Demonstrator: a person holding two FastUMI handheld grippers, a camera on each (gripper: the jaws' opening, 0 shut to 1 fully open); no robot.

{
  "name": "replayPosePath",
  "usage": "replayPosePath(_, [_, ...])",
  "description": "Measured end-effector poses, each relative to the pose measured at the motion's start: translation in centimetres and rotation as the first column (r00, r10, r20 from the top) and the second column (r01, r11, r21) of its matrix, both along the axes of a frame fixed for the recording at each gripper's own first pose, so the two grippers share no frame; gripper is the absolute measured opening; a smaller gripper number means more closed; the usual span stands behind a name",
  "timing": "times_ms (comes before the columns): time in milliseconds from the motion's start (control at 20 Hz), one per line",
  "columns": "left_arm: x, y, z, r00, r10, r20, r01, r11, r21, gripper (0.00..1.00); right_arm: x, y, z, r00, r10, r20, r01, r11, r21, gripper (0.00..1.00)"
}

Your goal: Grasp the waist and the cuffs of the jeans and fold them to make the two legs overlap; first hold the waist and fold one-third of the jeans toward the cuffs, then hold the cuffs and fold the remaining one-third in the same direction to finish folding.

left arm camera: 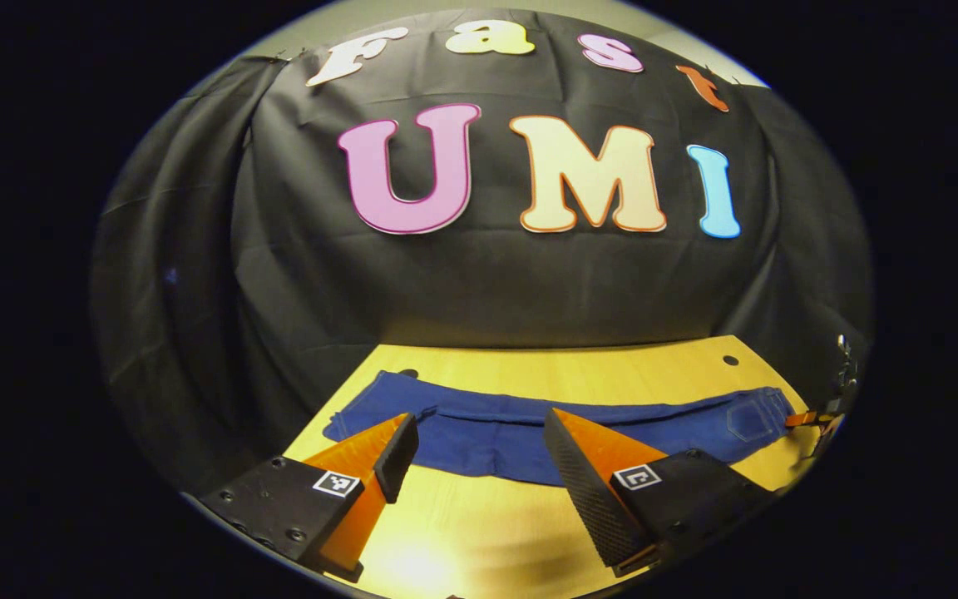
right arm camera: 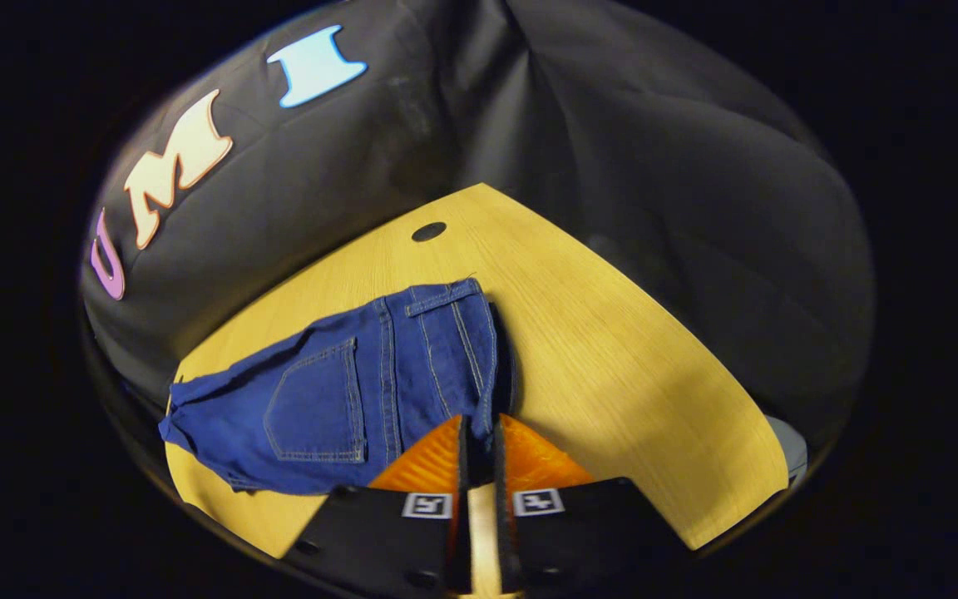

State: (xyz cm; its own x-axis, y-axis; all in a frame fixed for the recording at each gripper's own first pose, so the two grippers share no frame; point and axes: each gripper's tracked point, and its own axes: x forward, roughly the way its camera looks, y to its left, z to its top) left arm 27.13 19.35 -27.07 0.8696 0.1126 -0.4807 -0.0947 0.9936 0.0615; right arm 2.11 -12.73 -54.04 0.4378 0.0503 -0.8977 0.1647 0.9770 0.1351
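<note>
Dark blue denim jeans [left arm camera: 529,433] lie flat on the pale wooden table [left arm camera: 579,366]. The left gripper [left arm camera: 479,453] hangs wide apart above them. The right gripper [right arm camera: 477,433] is pinched on the waist [right arm camera: 479,349]; no brand writing is legible.

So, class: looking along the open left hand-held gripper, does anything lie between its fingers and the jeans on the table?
Nothing visible does. The left hand-held gripper hangs open over bare table, and the jeans lie spread just beyond its fingertips with no object between.
</note>
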Motion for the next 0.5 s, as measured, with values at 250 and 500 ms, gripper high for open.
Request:
replayPosePath(250, [-0.9,3.1,2.4,0.998,0.057,0.037,-0.056,0.998,-0.013,0.95,0.4,-1.5,1.3,0.981,0.19,-0.036,-0.193,0.968,-0.159,0.1])
replayPosePath(500, [-2.3,3.2,1.2,0.997,0.068,0.023,-0.066,0.996,-0.052,0.95,1.8,-0.7,4.1,0.984,0.176,0.004,-0.166,0.937,-0.308,0.01])
